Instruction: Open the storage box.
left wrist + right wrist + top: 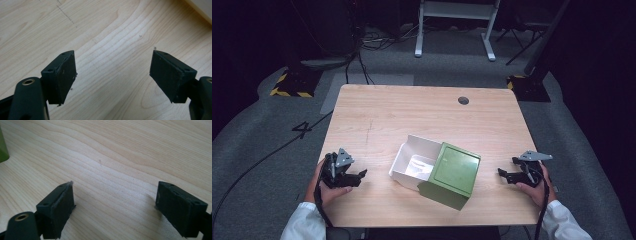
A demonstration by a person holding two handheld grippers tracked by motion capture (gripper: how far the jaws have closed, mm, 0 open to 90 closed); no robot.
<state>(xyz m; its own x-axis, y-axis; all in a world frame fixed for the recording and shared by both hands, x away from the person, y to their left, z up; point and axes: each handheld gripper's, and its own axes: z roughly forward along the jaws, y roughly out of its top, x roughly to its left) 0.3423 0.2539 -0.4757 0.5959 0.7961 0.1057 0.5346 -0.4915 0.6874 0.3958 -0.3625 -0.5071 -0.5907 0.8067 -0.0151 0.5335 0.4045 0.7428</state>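
A white open box (414, 161) lies in the middle of the wooden table (412, 115), and a green lid (452, 174) leans on its right side, half over it. My left gripper (361, 175) rests low near the table's front left, jaws apart and pointing toward the box, with bare wood between its pads (65, 75). At the front right, my right gripper (503, 174) also sits open over bare wood (115, 202), aimed at the lid. A sliver of the green lid (3, 150) shows at the left edge of the right gripper view.
A round cable hole (463, 100) sits in the table's far right part. A pale corner of the box (202, 10) shows at the top right of the left gripper view. Beyond the table are a white desk frame (457, 20) and floor cables.
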